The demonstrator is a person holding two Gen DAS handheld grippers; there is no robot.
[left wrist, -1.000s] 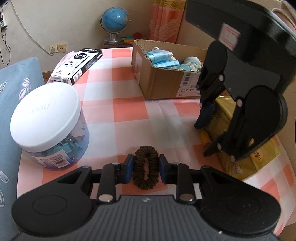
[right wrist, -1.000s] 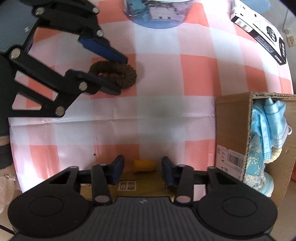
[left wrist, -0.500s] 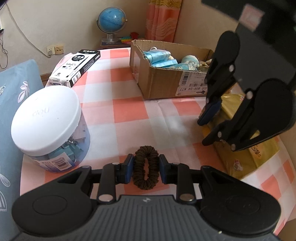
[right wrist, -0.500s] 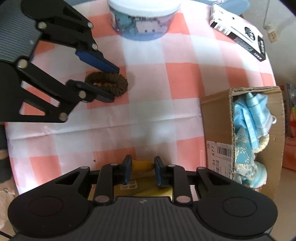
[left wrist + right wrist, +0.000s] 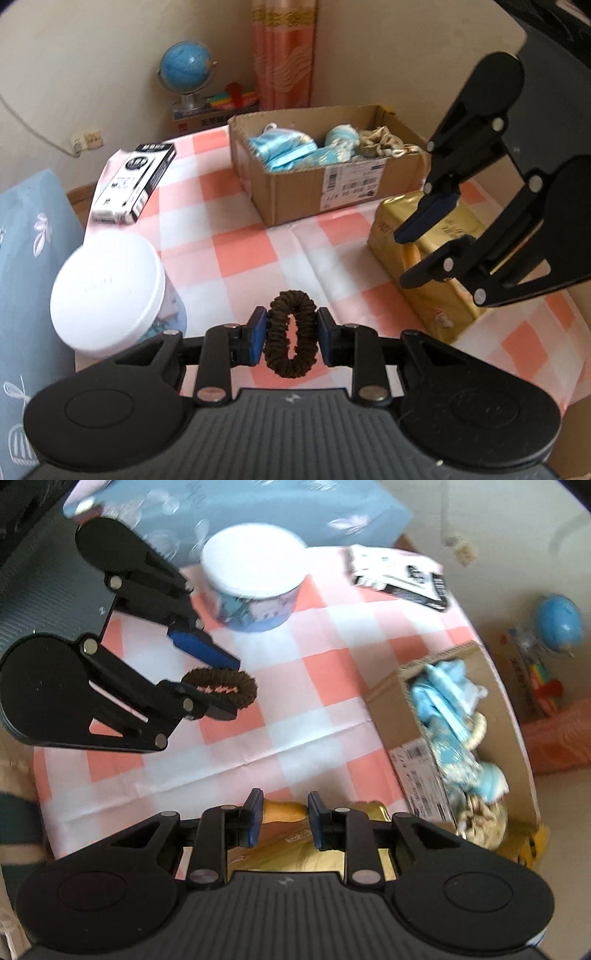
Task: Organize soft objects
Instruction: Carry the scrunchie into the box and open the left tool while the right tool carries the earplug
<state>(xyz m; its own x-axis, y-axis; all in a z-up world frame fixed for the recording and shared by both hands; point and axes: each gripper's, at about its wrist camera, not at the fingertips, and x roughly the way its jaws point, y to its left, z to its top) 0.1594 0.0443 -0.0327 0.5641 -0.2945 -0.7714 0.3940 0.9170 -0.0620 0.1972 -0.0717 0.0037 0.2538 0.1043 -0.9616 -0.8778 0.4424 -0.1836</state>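
Left gripper (image 5: pixel 290 338) pinches brown scrunchie (image 5: pixel 291 333) between its pads, above the checked tablecloth (image 5: pixel 258 254). Right gripper (image 5: pixel 283 811) clamps an orange-yellow soft piece (image 5: pixel 284 811) over the gold packet (image 5: pixel 428 266). Cardboard box (image 5: pixel 295 192) lies far right.

Brown scrunchie (image 5: pixel 291 334) between left tongs (image 5: pixel 290 336)

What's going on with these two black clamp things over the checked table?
A person is tidying soft items with two hand-held grippers. The left gripper is shut on a brown scrunchie. The right gripper pinches a small orange piece above a gold packet. A cardboard box already holds blue fabric items.
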